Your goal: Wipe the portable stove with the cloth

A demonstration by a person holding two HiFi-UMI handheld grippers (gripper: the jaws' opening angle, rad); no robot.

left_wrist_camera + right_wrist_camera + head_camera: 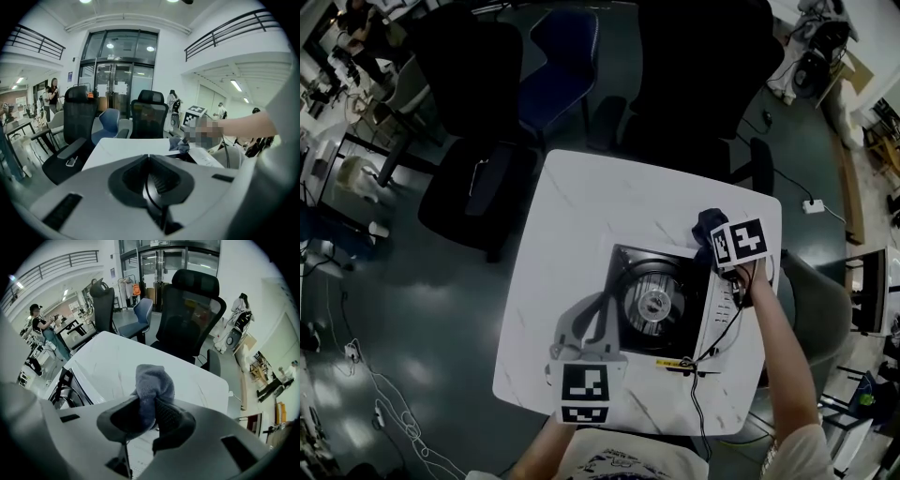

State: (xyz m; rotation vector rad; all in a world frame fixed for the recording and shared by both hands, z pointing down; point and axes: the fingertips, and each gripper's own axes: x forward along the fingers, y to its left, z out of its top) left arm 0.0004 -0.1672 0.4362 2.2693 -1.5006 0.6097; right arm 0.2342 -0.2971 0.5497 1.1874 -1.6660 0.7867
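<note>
Head view: a portable stove (661,305) sits on the near right part of a white tabletop (581,216). Its long axis runs left to right, slightly skewed, with the round burner to the person's left and the pale side panel to the right. The right gripper (712,232) hangs at the stove's far right corner, its fingers (173,418) clamped on a bunched dark blue cloth (152,383) that stands up out of them above the tabletop. The bare right forearm (783,347) reaches in from the lower right, along the tabletop's right edge. The left gripper (586,330) sits at the near edge, just beside the stove's near left corner. It points away from the person, its fingers (161,180) pressed together with nothing between them. Black office chairs (694,84) stand beyond the far edge.
</note>
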